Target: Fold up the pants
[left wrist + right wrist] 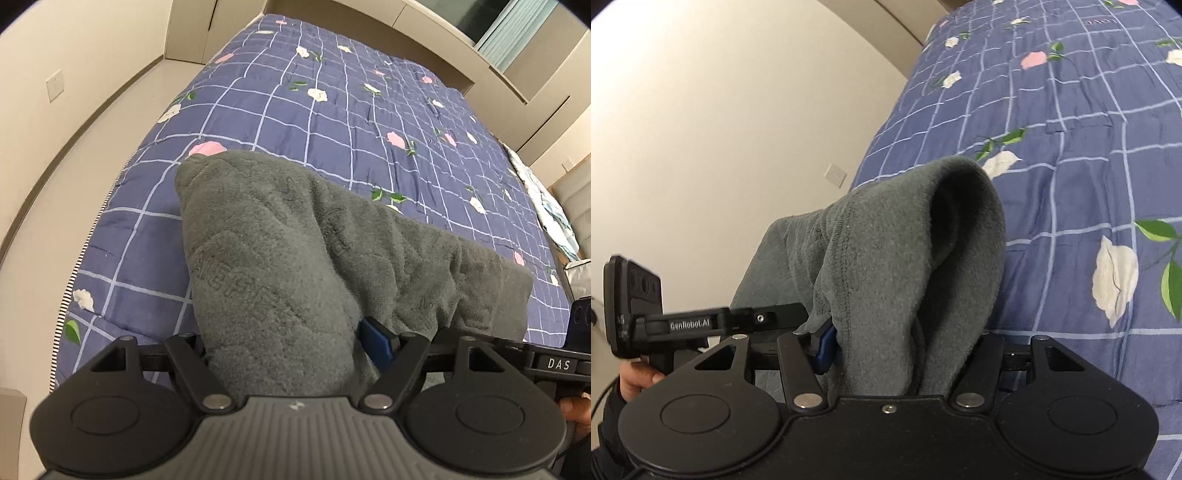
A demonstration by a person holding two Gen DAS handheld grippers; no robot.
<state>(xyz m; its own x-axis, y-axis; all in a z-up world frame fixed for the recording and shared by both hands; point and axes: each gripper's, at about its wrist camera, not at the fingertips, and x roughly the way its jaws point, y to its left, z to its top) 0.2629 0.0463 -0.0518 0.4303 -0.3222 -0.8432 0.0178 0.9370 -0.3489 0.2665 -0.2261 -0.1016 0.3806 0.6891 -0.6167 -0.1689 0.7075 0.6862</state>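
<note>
Grey fleece pants (295,240) hang bunched and lifted over a blue checked quilt with flowers (332,110). My left gripper (280,343) is shut on a thick wad of the fabric, and one blue pad (376,343) presses into its right side. In the right wrist view the same pants (886,229) rise in a folded hump over the quilt (1089,147). My right gripper (908,343) is shut on that end, its blue pad (825,347) against the cloth. The cloth stretches between the two grippers. The far fingertips are hidden by fabric.
The bed's left edge (74,295) runs beside a cream wall with a socket (55,85). Beige cabinets (406,29) stand behind the bed's far end. A patterned pillow (546,206) lies at the right edge. A hand (635,380) holds the other gripper's handle.
</note>
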